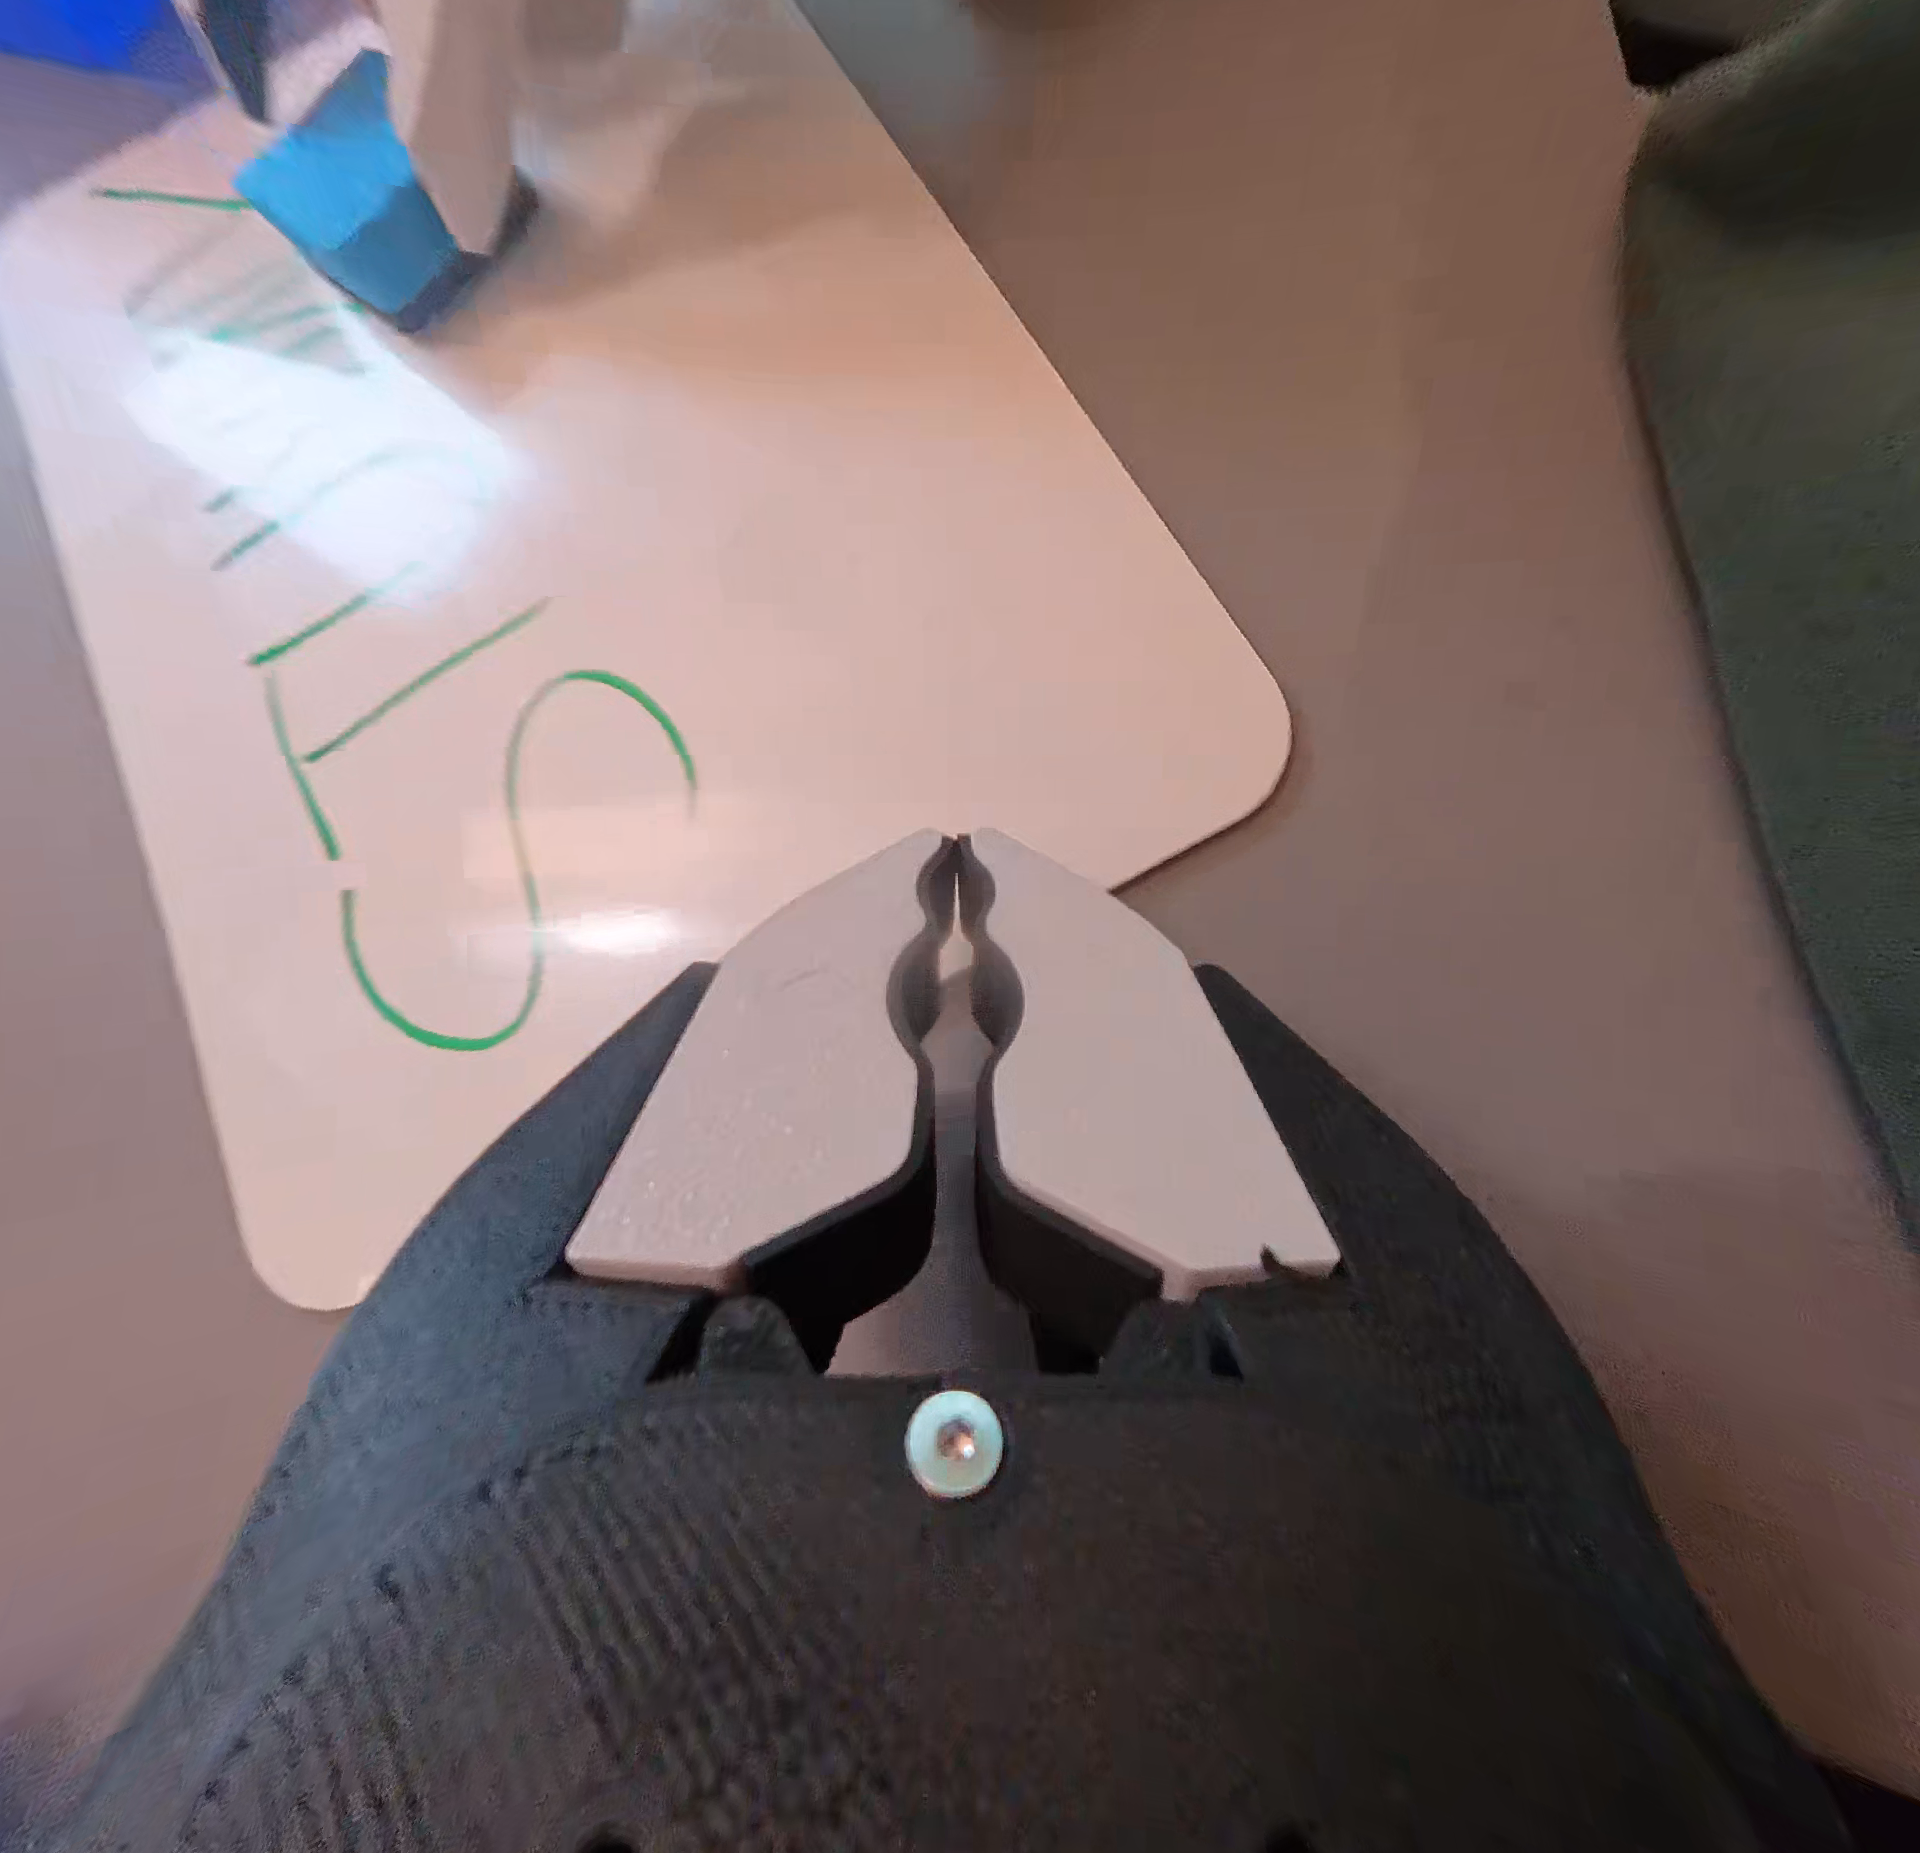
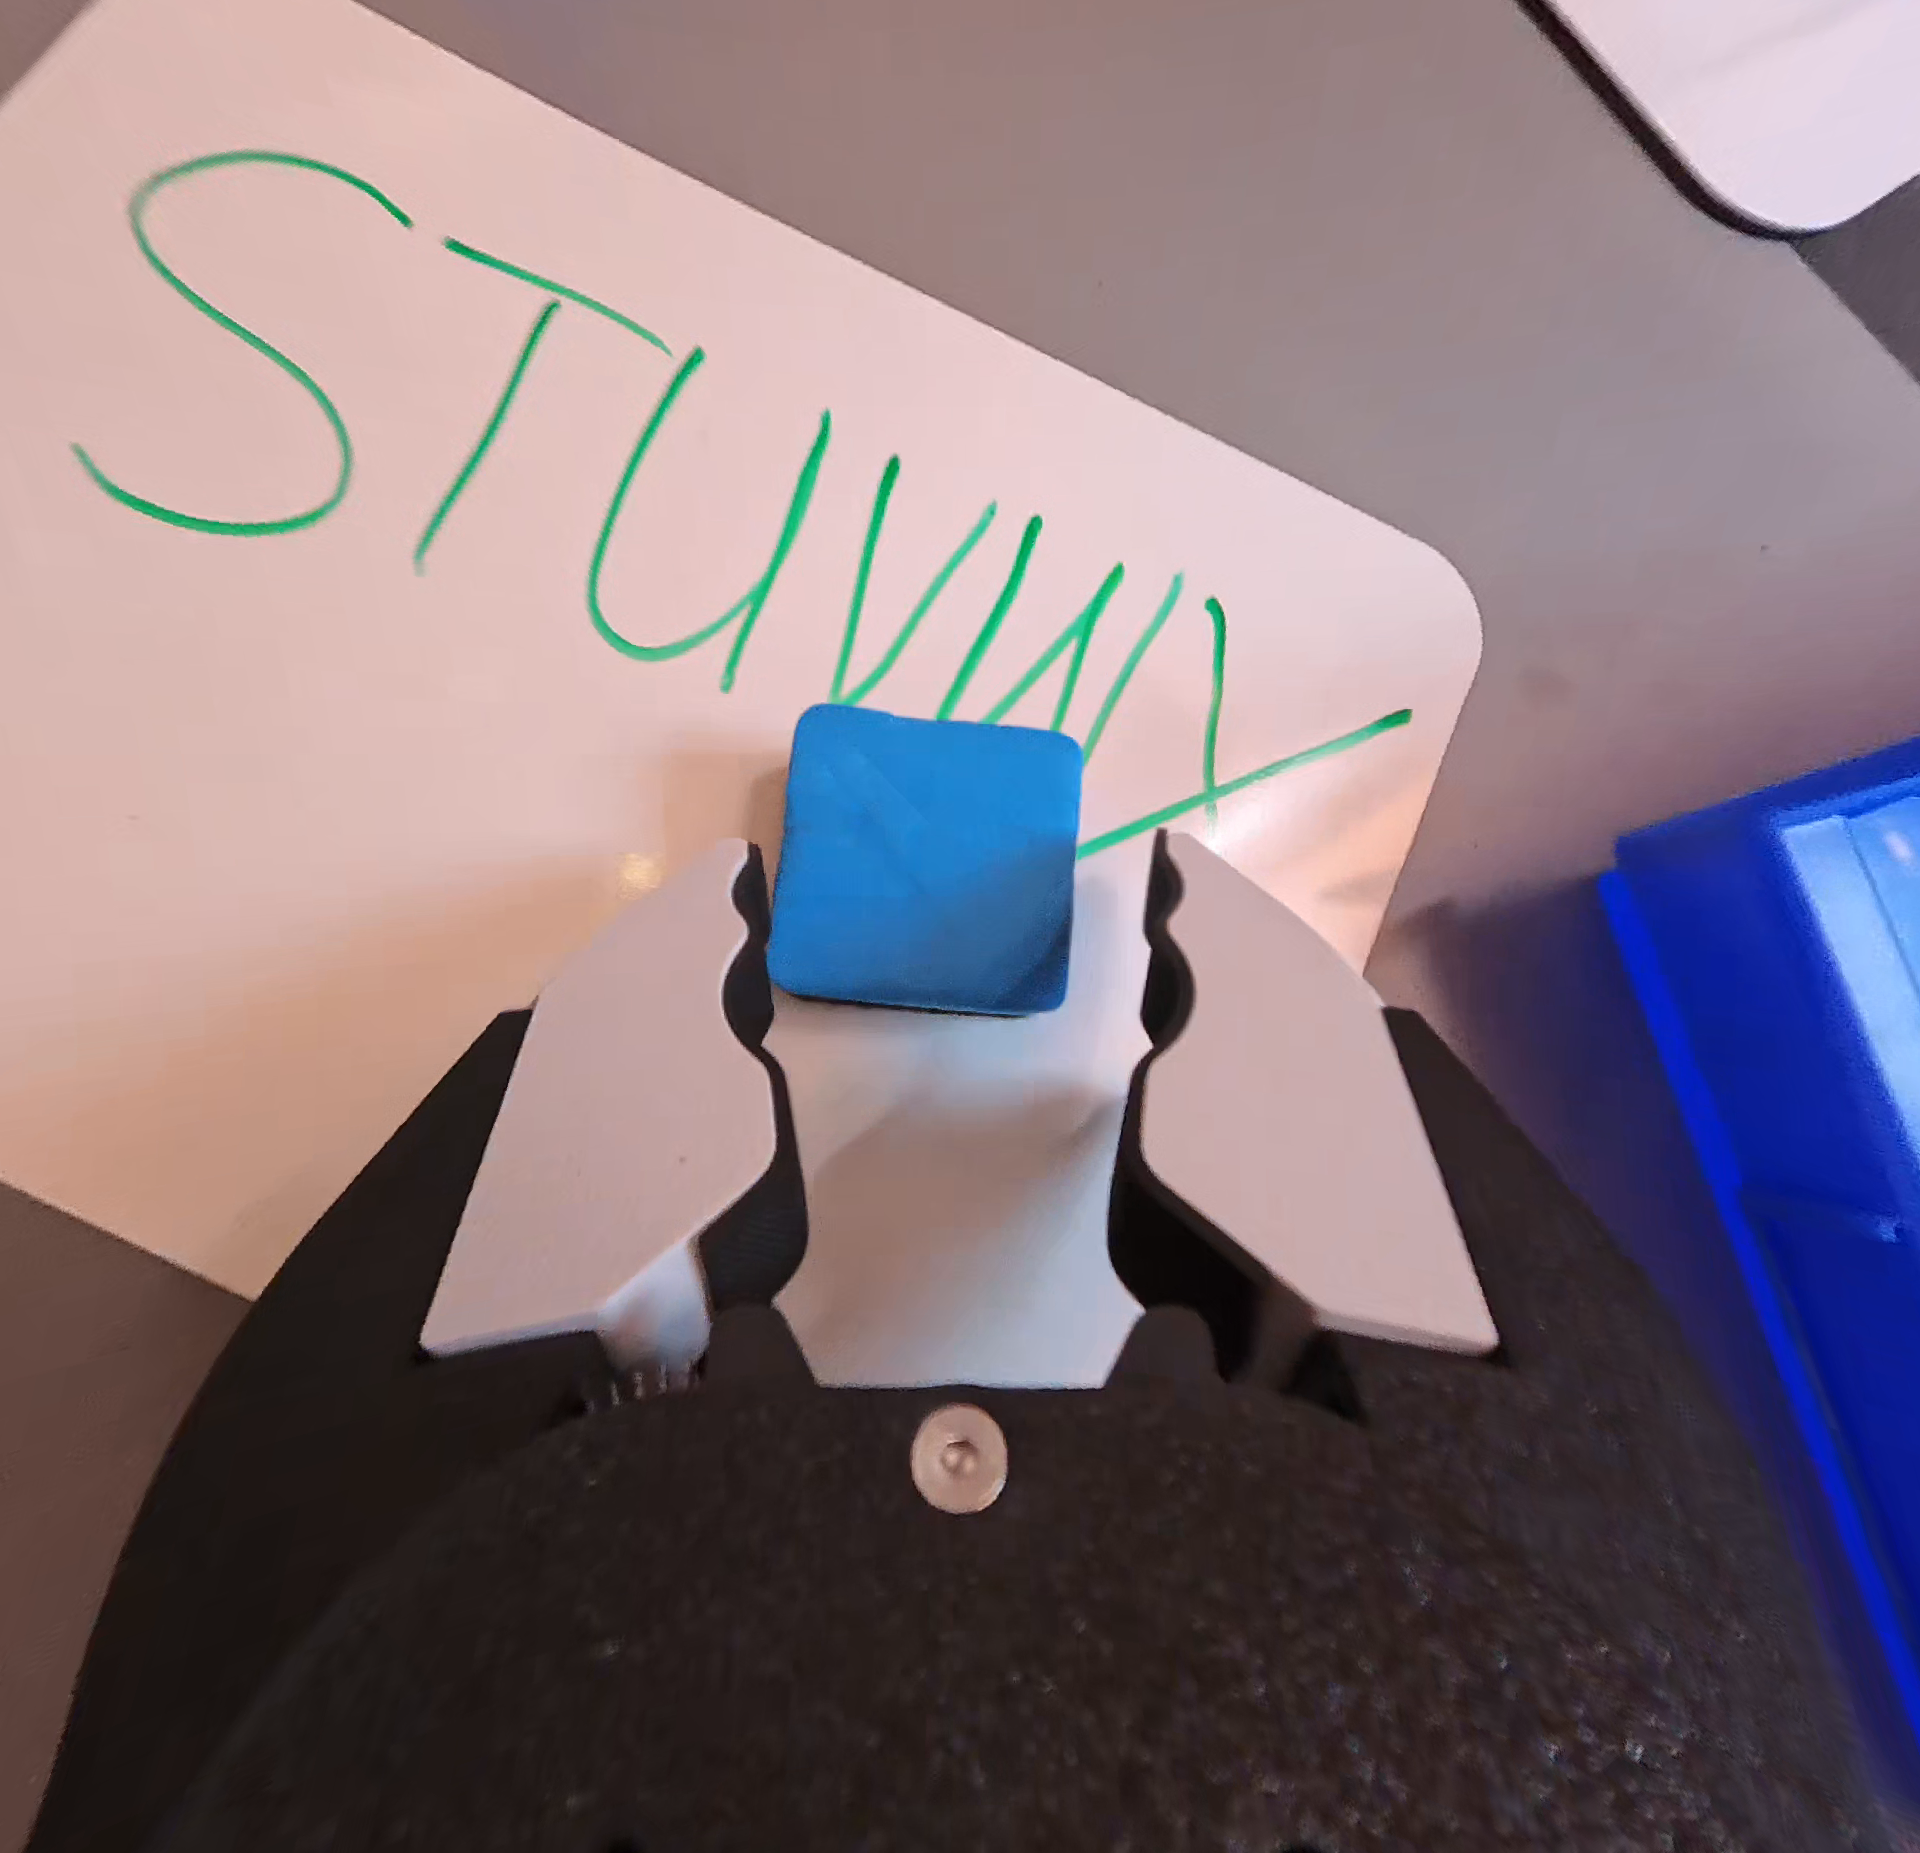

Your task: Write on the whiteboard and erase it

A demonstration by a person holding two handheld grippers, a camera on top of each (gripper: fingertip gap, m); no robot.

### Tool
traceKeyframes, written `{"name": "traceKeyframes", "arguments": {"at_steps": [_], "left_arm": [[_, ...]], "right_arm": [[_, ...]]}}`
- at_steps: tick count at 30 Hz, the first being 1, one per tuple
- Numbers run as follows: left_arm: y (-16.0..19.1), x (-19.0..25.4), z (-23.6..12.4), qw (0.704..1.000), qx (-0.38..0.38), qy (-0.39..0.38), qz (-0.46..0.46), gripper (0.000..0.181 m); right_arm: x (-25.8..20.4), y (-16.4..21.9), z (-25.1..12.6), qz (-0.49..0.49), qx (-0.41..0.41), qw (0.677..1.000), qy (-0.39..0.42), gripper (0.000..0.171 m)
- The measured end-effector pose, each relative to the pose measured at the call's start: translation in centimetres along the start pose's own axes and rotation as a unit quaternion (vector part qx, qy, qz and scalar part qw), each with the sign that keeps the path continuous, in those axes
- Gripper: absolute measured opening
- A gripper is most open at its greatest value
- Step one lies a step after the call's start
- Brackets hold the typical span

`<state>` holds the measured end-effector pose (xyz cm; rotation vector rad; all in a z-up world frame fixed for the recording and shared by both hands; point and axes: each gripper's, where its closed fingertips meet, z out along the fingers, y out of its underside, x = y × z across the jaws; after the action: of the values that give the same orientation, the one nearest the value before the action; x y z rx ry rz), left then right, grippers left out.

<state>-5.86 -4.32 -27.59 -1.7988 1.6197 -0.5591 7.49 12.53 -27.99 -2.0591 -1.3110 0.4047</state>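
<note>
Step in hand: erasing the green writing [image 2: 665, 473], judged from the eraser's place on the far end of the lettering.
Right hand-held gripper [image 2: 951, 868]: clenched on the blue eraser [image 2: 920, 868], which sits between the fingertips and presses on the whiteboard [image 2: 312, 764].
Left hand-held gripper [image 1: 958, 847]: clenched on nothing, tips over the board's near corner.
Whiteboard: flat on the counter [image 1: 1351, 453], ahead of both tools; most letters untouched.
Blue tray [image 2: 1766, 1076]: just right of the right tool.
Doing it well: keep the pad flat, press evenly, sweep in overlapping strokes along the line of letters; brace the board corner with the left tips against sliding.
</note>
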Motion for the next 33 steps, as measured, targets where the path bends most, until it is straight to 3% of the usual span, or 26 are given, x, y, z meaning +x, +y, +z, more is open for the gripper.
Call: {"name": "traceKeyframes", "arguments": {"at_steps": [5,7,8,15,19,21,26,27,30,31,33], "left_arm": [[0.8,1.0,0.5,0.999,-0.028,0.02,0.012,0.0],[0.9,1.1,0.5,0.999,-0.032,0.028,0.003,0.0],[0.8,1.1,0.5,0.999,-0.031,0.028,0.0,0.0],[0.5,1.5,0.9,0.999,-0.042,0.023,-0.01,0.0],[0.5,1.7,0.9,0.999,-0.042,0.024,-0.016,0.0],[0.5,1.6,1.0,0.999,-0.043,0.018,-0.013,0.0],[0.5,1.7,1.0,0.998,-0.048,0.024,-0.017,0.0],[0.4,1.7,1.1,0.998,-0.047,0.026,-0.018,0.0],[0.5,1.5,1.0,0.999,-0.051,0.014,-0.013,0.0],[0.6,1.5,1.0,0.999,-0.051,0.012,-0.014,0.0],[0.7,1.6,0.9,0.999,-0.046,0.017,-0.021,0.0]], "right_arm": [[0.1,0.0,0.0,0.006,-0.007,1.0,0.008,0.073],[-0.1,-0.3,-0.2,0.008,-0.001,1.0,0.005,0.067],[-0.3,-0.3,-0.1,0.008,-0.001,1.0,-0.001,0.054],[-3.1,-2.8,2.0,-0.032,-0.012,0.999,-0.032,0.05],[5.3,-1.6,2.1,0.057,-0.037,0.996,0.051,0.05],[7.1,-0.8,1.6,0.091,-0.034,0.994,0.053,0.05],[-2.5,-3.7,3.2,-0.034,-0.033,0.999,-0.011,0.05],[-2.1,-4.0,3.5,-0.028,-0.033,0.999,-0.011,0.05],[6.0,-2.0,2.8,0.071,-0.039,0.996,0.048,0.05],[6.9,-1.3,2.2,0.082,-0.044,0.994,0.049,0.049],[4.1,-1.3,2.0,0.044,-0.054,0.997,0.029,0.049]]}}
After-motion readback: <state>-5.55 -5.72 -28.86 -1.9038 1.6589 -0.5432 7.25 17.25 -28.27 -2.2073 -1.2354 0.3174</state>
